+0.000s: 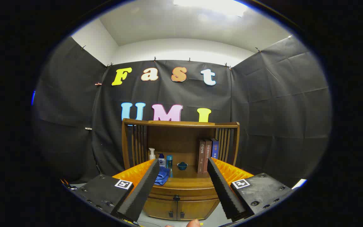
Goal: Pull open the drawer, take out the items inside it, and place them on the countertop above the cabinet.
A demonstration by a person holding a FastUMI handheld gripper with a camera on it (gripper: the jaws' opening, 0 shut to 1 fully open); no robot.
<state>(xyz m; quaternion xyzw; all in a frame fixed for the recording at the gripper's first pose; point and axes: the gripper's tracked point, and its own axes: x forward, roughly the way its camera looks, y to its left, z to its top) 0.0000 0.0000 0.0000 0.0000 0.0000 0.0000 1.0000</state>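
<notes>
The tongs (181, 167) stand wide open with nothing between their ridged black fingers (142, 192), well short of the wooden cabinet (181, 201) ahead. The drawer (181, 192) sits shut under the worktop (186, 180), a small dark knob (176, 198) at its front; what lies inside it is hidden. Below it two cabinet doors (178, 209) are partly cut off by the fingers. On the worktop, left to right: a white pump bottle (152, 154), a white and blue bottle (161, 160), a teal bottle (169, 162), a small dark bowl (182, 165), and three upright books (206, 156) against the slatted side rail (227, 145). A blue cloth (162, 176) lies by the left finger, partly covered by it. A fingertip (194, 223) of a person shows below, mostly cut off
</notes>
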